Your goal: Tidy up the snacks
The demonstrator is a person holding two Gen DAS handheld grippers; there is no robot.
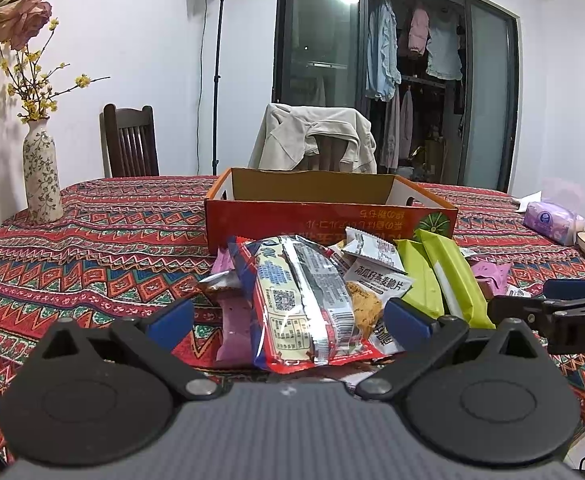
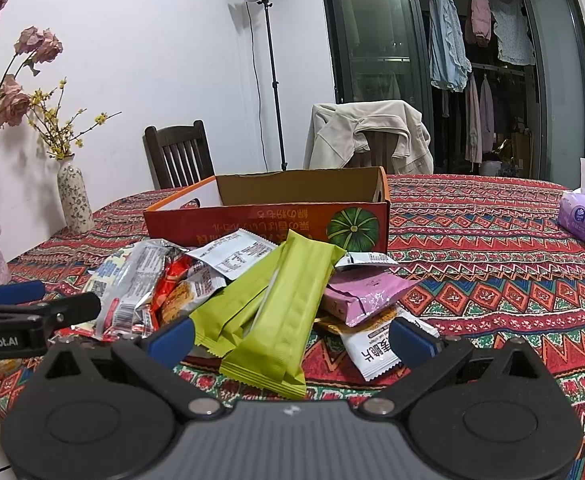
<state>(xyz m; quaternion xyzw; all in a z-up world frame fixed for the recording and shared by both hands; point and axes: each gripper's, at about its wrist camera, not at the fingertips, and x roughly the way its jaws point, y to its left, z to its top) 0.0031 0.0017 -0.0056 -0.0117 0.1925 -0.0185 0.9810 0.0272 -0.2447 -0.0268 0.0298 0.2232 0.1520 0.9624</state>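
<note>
Snack pile (image 2: 252, 292) blocks approach to cardboard box (image 2: 268, 216); box top open

Left wrist view: low over the tablecloth (image 1: 92, 240), looking forward between its own fingers, close to the snack pile (image 1: 312, 292), with the cardboard box (image 1: 332, 216) behind. Right wrist view: same height and heading (set further right), close to the pile's green packets (image 2: 284, 304). Both share pile, box, chairs and wardrobe; each sees the other gripper at its edge.
</note>
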